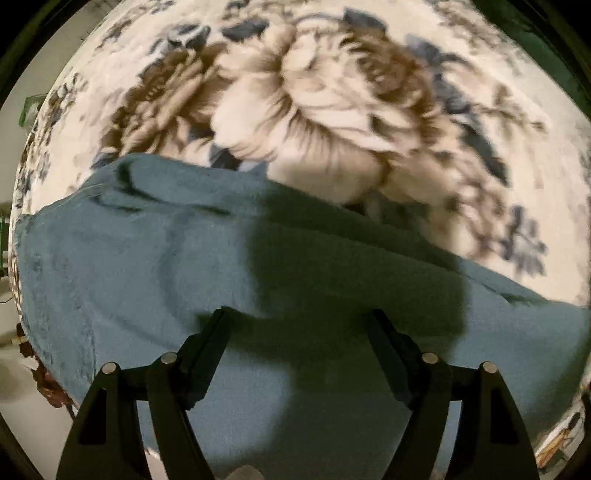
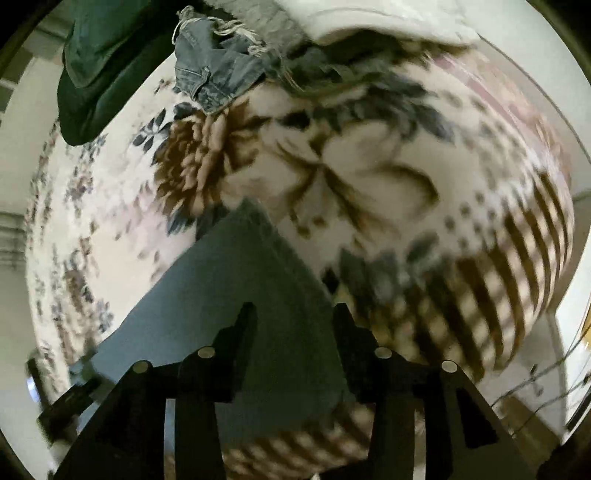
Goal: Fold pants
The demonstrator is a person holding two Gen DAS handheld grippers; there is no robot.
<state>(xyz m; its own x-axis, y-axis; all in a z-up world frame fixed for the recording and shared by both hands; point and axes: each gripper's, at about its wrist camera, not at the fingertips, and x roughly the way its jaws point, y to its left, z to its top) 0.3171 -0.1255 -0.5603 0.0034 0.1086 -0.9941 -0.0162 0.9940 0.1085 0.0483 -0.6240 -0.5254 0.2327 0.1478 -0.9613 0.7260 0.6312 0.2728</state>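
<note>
The teal pants (image 1: 147, 240) lie flat across a floral blanket (image 1: 332, 92), with a few creases near their far left edge. My left gripper (image 1: 299, 314) points down over them, open wide, with nothing between its fingers. Its shadow falls on the cloth just ahead. In the right wrist view a corner of the same pants (image 2: 240, 277) runs up to a point on the blanket (image 2: 369, 177). My right gripper (image 2: 295, 310) hangs above that corner, open, and the cloth below is not pinched. The picture is blurred.
At the far edge of the blanket lie a pair of denim shorts (image 2: 214, 74), a dark green garment (image 2: 99, 66) and a white cloth (image 2: 388, 18). Pale floor (image 2: 14, 166) shows beyond the blanket's left side. Its right part has a brown striped border (image 2: 498, 295).
</note>
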